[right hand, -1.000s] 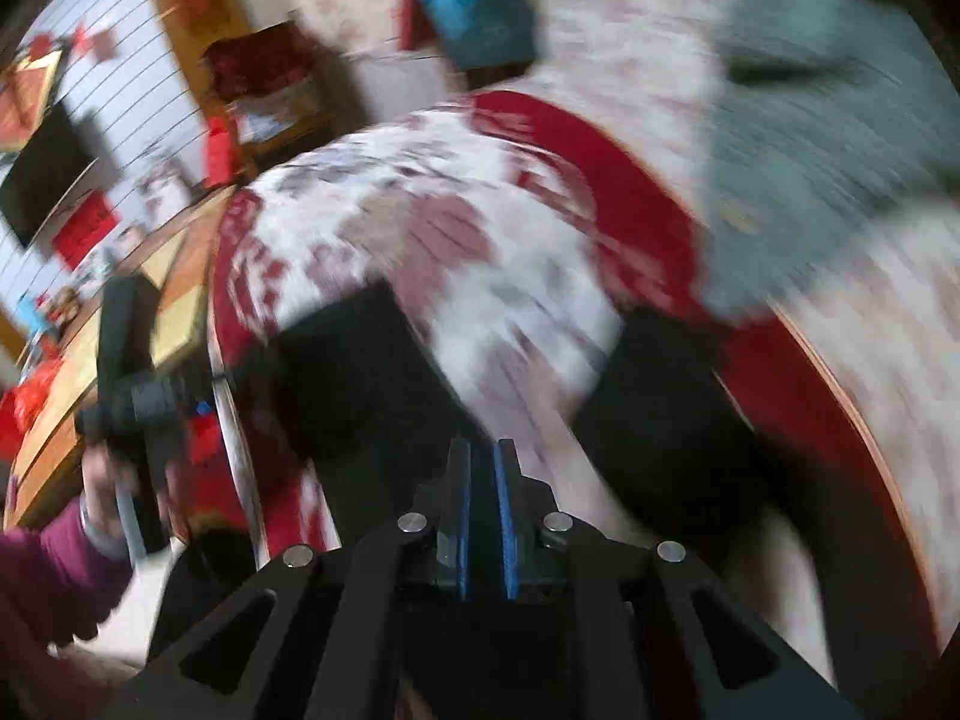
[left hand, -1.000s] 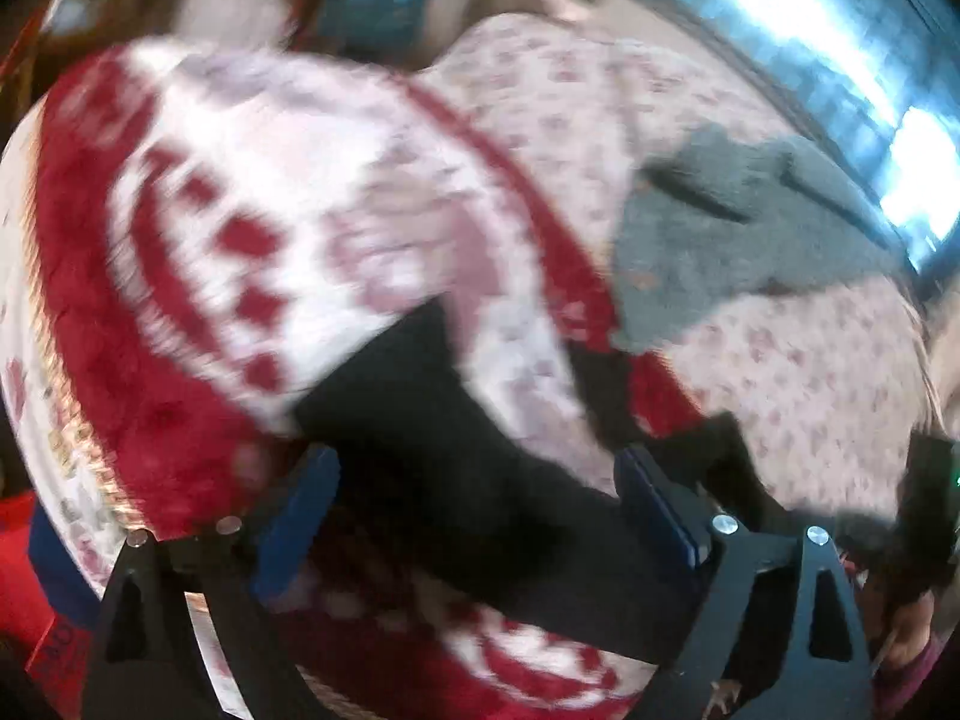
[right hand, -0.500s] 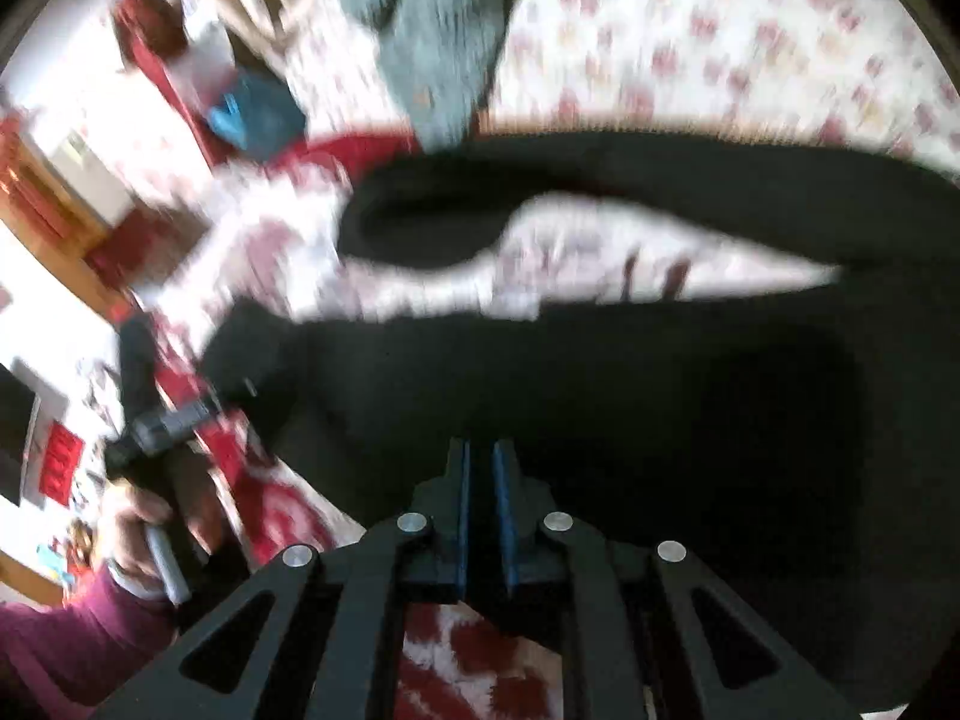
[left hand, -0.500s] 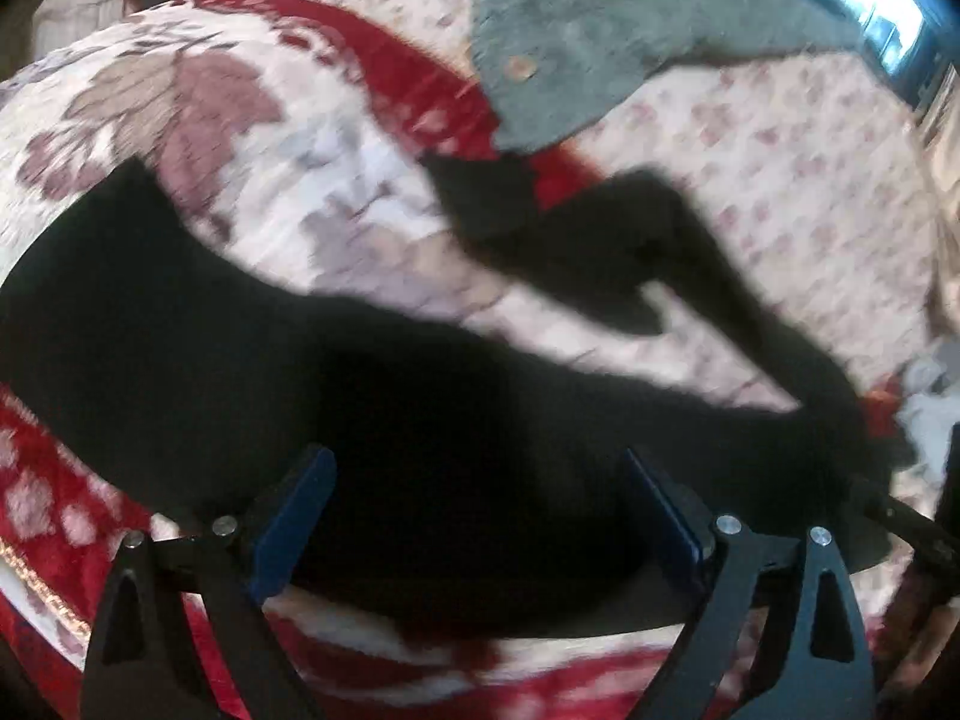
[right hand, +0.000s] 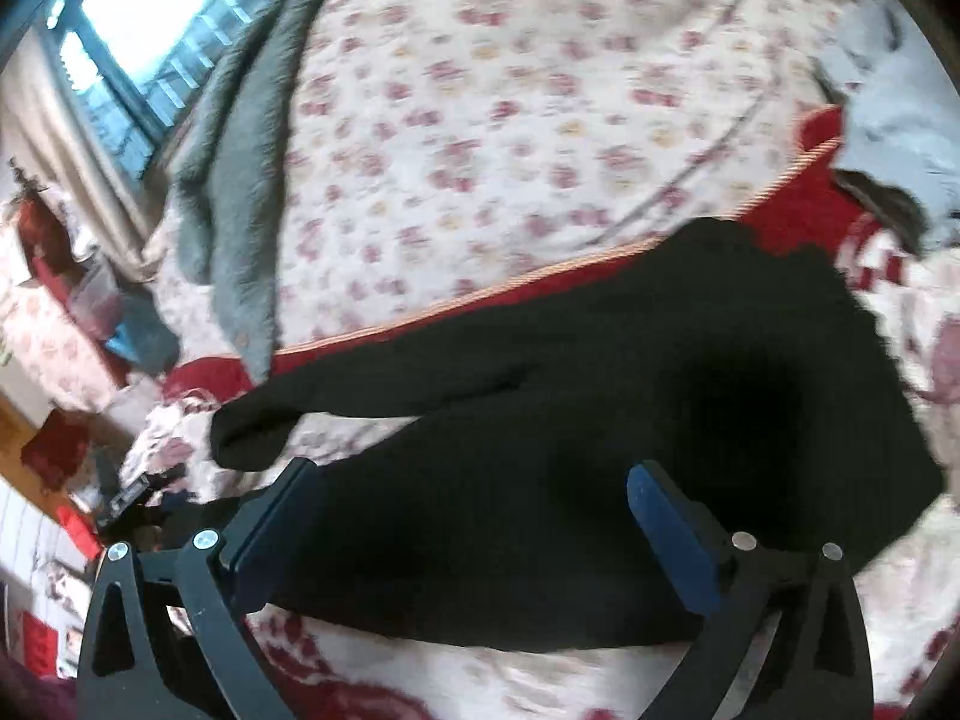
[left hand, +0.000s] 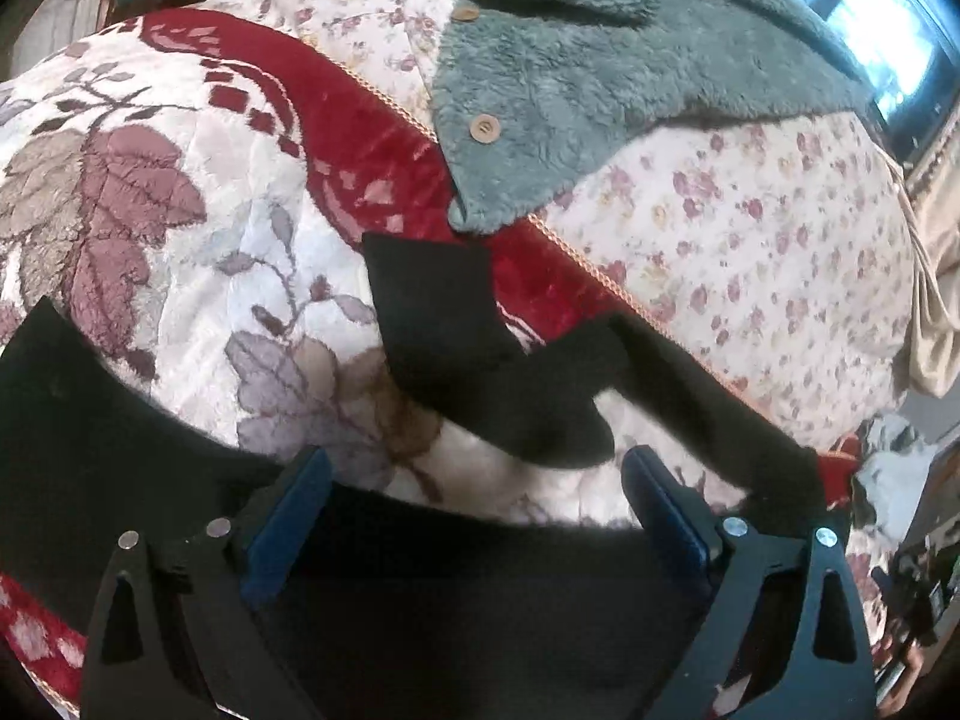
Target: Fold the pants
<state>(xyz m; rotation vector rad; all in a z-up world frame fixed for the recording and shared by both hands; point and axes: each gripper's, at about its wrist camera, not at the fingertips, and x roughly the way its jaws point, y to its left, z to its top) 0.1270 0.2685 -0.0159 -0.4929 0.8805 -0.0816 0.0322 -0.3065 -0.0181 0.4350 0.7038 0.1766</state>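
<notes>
Both the left gripper (left hand: 474,504) and the right gripper (right hand: 474,504), its jaws just sprung apart, hover with fingers spread over the black pants (right hand: 600,420), laid flat on the floral blanket (left hand: 180,240) for folding.

text: none legible | labels: none — both views checked (fabric patterns only, no lettering)
</notes>
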